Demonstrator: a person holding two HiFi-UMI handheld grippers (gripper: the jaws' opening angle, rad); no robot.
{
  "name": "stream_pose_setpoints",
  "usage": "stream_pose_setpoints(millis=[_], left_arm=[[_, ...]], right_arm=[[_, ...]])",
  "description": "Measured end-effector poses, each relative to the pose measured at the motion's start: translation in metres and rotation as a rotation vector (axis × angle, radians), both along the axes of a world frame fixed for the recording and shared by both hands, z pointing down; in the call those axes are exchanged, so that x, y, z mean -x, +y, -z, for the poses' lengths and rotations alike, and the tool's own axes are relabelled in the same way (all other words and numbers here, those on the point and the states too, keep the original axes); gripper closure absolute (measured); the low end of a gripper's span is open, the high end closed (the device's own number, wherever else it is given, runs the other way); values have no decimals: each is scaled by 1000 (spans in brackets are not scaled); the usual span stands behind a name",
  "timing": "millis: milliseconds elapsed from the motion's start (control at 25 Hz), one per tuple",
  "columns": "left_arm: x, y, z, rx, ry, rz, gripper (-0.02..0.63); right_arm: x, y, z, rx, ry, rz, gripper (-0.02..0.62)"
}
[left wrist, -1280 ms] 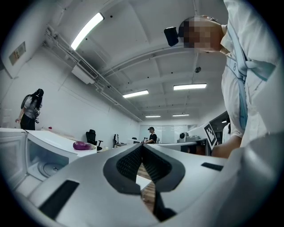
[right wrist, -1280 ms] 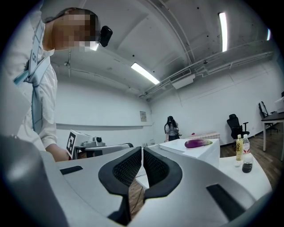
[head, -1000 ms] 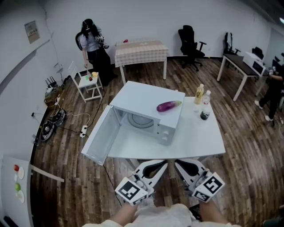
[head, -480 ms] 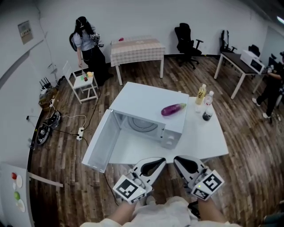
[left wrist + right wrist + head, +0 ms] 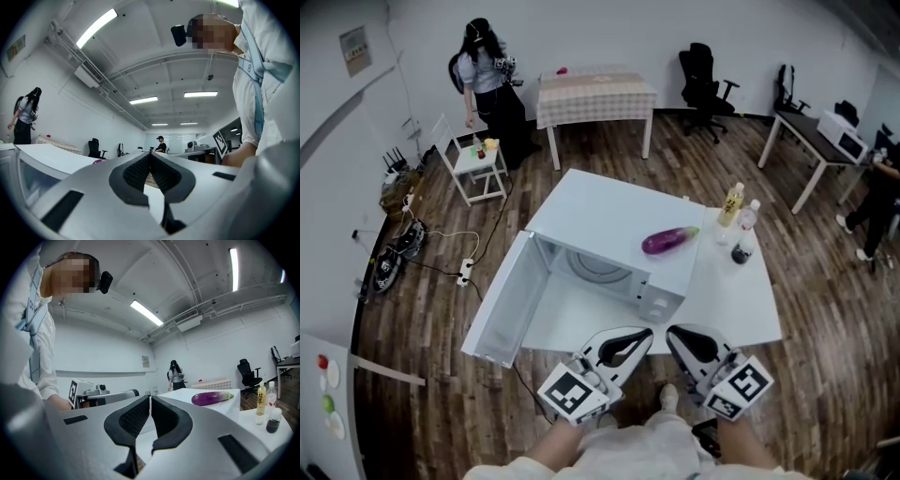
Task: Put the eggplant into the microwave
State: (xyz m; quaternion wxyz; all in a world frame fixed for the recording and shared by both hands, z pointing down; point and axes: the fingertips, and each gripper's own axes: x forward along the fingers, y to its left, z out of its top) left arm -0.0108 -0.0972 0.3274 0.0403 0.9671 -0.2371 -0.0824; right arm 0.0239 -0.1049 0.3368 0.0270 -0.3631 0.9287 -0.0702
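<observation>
A purple eggplant (image 5: pixel 667 240) (image 5: pixel 212 398) lies on top of the white microwave (image 5: pixel 609 225), near its right side. The microwave stands on a white table (image 5: pixel 727 300) with its door (image 5: pixel 499 300) swung wide open to the left, showing the turntable inside. Both grippers hover side by side off the table's near edge, held by the person. My left gripper (image 5: pixel 649 332) (image 5: pixel 150 153) is shut with nothing between its jaws. My right gripper (image 5: pixel 668 333) (image 5: pixel 150 397) is also shut and empty. Only a sliver of the eggplant (image 5: pixel 99 161) shows in the left gripper view.
Three bottles (image 5: pixel 738 225) (image 5: pixel 266 403) stand at the table's right side beside the microwave. A person (image 5: pixel 487 84) stands at a small white side table (image 5: pixel 478 164) far back left. A checkered table (image 5: pixel 595 94), office chairs and desks line the far wall. Cables lie on the wooden floor.
Both grippers and the head view have drifted toward the table; the microwave and eggplant sit slightly lower and closer in view. Nothing on the table has moved. Both grippers stay shut.
</observation>
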Motion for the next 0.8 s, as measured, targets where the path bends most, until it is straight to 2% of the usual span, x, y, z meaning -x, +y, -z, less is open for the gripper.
stream_pose_setpoints(millis=[400, 520, 800], left_arm=[[-30, -51, 1, 6, 0, 75, 603], [-40, -65, -2, 23, -17, 92, 603], [-55, -96, -11, -14, -94, 115, 603]], right_arm=[[-33, -47, 4, 10, 1, 74, 561], [-44, -61, 4, 14, -5, 93, 560], [-59, -93, -3, 6, -14, 130, 560]])
